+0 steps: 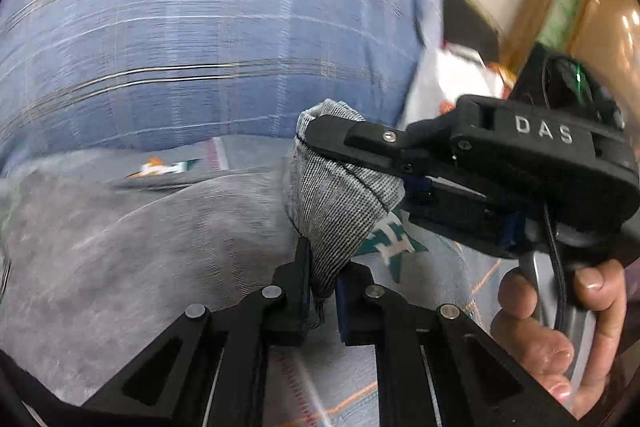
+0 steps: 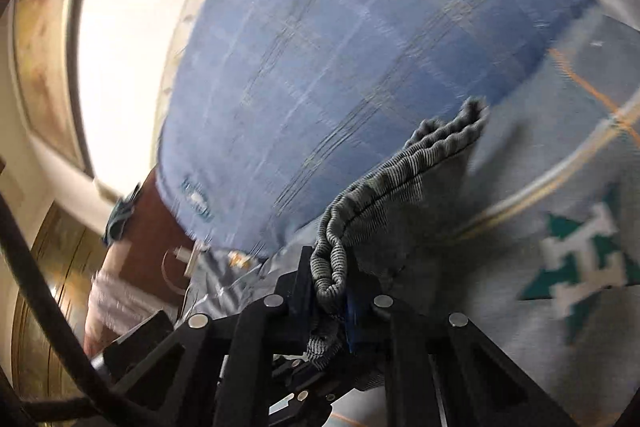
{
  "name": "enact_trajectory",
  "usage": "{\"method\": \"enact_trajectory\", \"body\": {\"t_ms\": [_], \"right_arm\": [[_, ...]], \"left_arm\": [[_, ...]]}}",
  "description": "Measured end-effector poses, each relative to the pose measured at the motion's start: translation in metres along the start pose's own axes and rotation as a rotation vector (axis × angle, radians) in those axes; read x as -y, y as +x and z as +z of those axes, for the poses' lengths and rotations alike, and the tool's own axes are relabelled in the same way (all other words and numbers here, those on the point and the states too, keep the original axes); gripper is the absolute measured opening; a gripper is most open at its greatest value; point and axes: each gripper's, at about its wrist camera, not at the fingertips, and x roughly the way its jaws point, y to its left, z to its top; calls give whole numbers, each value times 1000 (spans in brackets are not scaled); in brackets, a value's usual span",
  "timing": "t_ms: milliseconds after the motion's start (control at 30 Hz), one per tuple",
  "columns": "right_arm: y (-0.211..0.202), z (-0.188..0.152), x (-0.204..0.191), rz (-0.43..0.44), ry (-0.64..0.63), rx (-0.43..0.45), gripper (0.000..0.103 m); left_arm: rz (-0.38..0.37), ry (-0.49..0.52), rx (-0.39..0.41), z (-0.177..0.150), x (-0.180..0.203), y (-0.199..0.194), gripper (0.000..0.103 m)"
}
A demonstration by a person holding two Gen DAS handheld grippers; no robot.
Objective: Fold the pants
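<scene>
Pants (image 1: 344,195): grey ribbed knit, hem bunched, lifted off bed

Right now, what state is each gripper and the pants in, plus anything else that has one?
left gripper: shut on the pants, pinching a bunched bit of grey fabric.
right gripper: shut on the pants, clamped on the ribbed hem.
pants: grey, lifted at the held edge, the rest draped on the bed.
blue plaid blanket: spread flat behind the pants.
person's hand: wrapped around the right gripper's handle.
</scene>
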Motion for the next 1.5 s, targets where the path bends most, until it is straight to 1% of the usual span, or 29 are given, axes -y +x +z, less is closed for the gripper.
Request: {"method": "enact_trajectory", "body": {"t_ms": [100,167,267,367,467,500,567,667,700,733,767,800,833,867,900,933,1033,1067,1100,1167,1200,1233,1267,1300,1333,1400,1467,1500], "right_arm": [[24,-10,-25,38,-67,-50,14],[45,-20,-41,54,-106,-91,14],[84,-34,-51,58,-124,-149,14],[118,-52,-53,46,-141,-209,14],[148,-67,-43,20,-124,-269,14],[154,-71,-40,4,-126,-283,14],[162,-75,-41,-5,-130,-293,15],[153,-74,-45,-11,-138,-283,22],[149,-72,-50,-2,-142,-267,28],[140,-67,-53,5,-147,-240,48],[128,-61,-56,-17,-149,-204,60],[121,-59,-57,-29,-150,-177,73],[111,-55,-56,-34,-151,-144,73],[102,-52,-53,-51,-146,-124,73],[96,-49,-46,-86,-130,-113,73],[91,-47,-41,-111,-109,-103,73],[87,-44,-21,-192,-39,-102,73],[88,-43,-14,-232,-14,-106,73],[89,-43,-9,-268,0,-118,71],[92,-44,1,-316,18,-141,66],[94,-44,6,-320,28,-157,62],[97,-45,8,-321,38,-171,59],[101,-46,10,-315,44,-182,58],[105,-48,12,-308,50,-196,53],[107,-48,14,-313,51,-207,50],[107,-49,15,-336,37,-213,50],[108,-50,13,-336,34,-210,50],[108,-50,13,-327,39,-210,50]], "left_arm": [[9,-75,44,-10,-24,-24,10],[30,-109,52,-14,-40,-34,10],[61,-162,21,-22,-74,-37,10],[64,-208,7,-36,-105,-34,10],[58,-302,-21,-51,-130,-28,10],[53,-325,-34,-54,-134,-26,10],[54,-335,-40,-56,-136,-23,10],[49,-356,-42,-51,-136,-22,10],[52,-356,-45,-50,-136,-23,10],[52,-355,-45,-49,-137,-23,13],[60,-360,-40,-48,-137,-26,17],[63,-363,-29,-49,-137,-30,27],[70,-369,-17,-51,-138,-38,41],[72,-373,-9,-50,-139,-40,47],[70,-382,-1,-47,-141,-44,59],[68,-399,5,-45,-145,-46,62],[64,-458,10,-40,-162,-47,62],[65,-479,3,-40,-167,-45,62],[53,-501,-13,-43,-173,-43,60],[9,-542,-35,-40,-182,-38,51],[-2,-544,-48,-39,-182,-35,41],[1,-528,-62,-38,-180,-33,35],[0,-518,-67,-40,-177,-33,31],[-2,-516,-81,-40,-176,-32,20],[-4,-517,-84,-40,-176,-32,15],[9,-504,-80,-40,-174,-40,12],[61,-500,-74,-41,-169,-51,12],[70,-513,-69,-42,-169,-57,12]]}}
